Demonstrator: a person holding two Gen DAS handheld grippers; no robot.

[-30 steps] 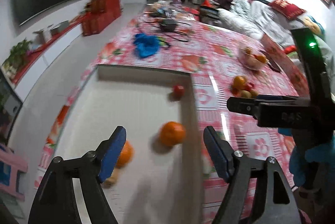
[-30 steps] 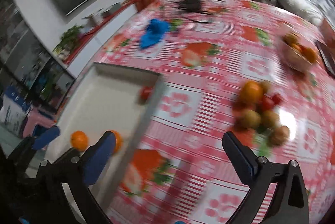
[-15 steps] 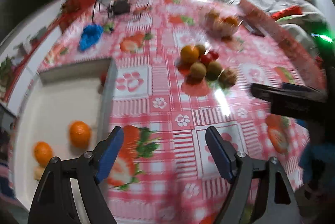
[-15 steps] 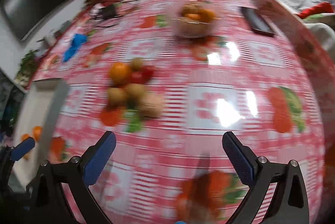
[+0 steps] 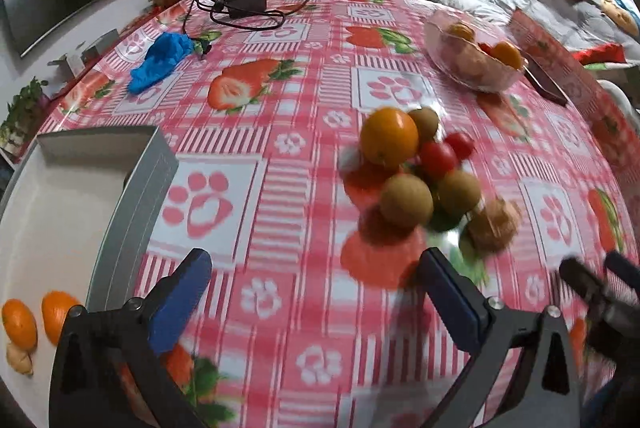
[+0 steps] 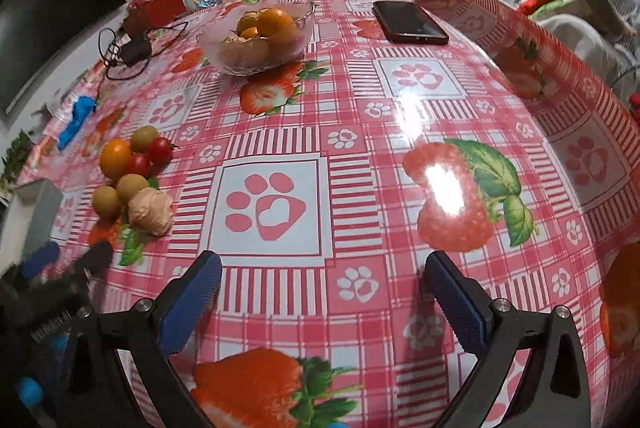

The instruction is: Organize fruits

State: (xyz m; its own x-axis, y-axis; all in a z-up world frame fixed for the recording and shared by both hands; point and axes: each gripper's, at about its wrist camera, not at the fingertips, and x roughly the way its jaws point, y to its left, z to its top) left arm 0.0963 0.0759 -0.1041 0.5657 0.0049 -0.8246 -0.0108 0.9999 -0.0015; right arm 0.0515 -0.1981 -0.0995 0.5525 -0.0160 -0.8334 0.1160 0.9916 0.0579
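Note:
A pile of loose fruit lies on the red checked tablecloth: an orange [image 5: 389,136], brown round fruits [image 5: 406,201], cherry tomatoes [image 5: 438,159] and a wrinkled fruit [image 5: 493,225]. The pile also shows in the right wrist view, with the orange [image 6: 115,158] at its far side. A white box [image 5: 132,188] at the left holds two small oranges [image 5: 56,316]. My left gripper [image 5: 316,294] is open and empty, just short of the pile. My right gripper [image 6: 322,294] is open and empty over bare tablecloth, right of the pile.
A glass bowl [image 6: 256,42] with oranges stands further back. A black phone [image 6: 408,22] lies near the right edge. A blue cloth [image 5: 162,60] and a black charger with cable [image 5: 244,4] lie at the far left. A sofa stands beyond the table.
Both grippers swung right, away from the white box. The fruit pile is now closer in front of the left gripper; the right gripper passed beyond it.

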